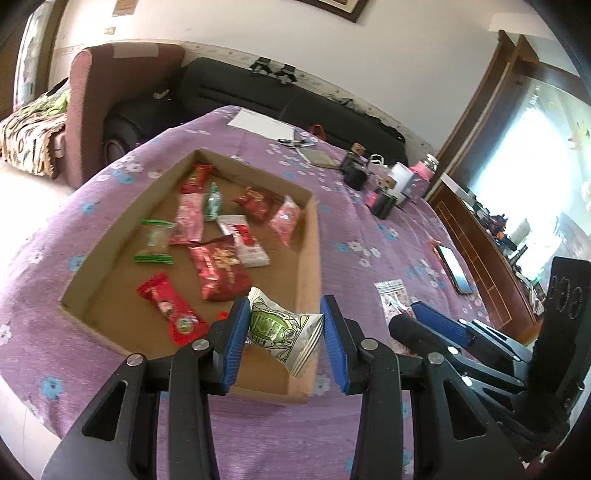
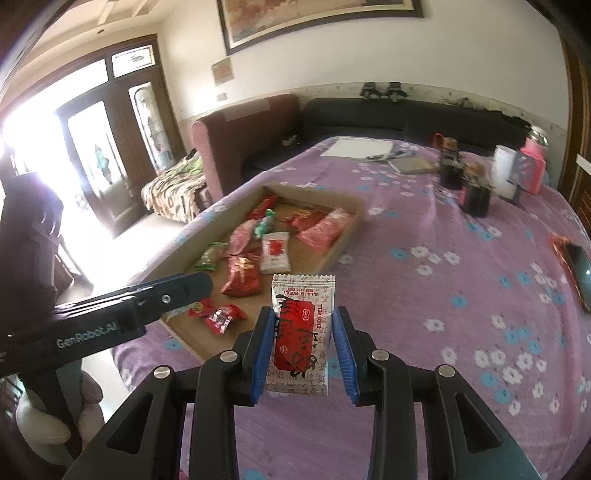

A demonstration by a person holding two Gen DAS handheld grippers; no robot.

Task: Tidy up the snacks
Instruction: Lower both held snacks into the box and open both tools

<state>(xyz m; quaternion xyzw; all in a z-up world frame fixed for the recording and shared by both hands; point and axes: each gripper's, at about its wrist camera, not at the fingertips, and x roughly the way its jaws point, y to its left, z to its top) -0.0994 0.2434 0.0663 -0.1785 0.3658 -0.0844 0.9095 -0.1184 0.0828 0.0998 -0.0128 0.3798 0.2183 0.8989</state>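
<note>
1. Many snacks already lie in the cardboard box (image 1: 308,236) on the purple surface (image 2: 424,295).
2. The left tongs (image 1: 284,332) hold a green snack (image 1: 280,328) over the box.
3. The right tongs (image 2: 301,347) hold a red-and-white snack (image 2: 301,328) beside the box, not yet in.

black sofa (image 2: 406,118) behind purple floral cloth (image 2: 424,295); phone (image 1: 455,268), white paper (image 1: 263,123), framed picture (image 2: 317,22).

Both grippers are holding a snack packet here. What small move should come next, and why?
Probably open the left gripper to drop its green-and-silver packet: it already hangs over the near corner of the cardboard tray, where the other snacks lie. The right gripper, shut on the white-and-red packet, appears to be over the purple cloth beside the tray, so it should follow after.
</note>
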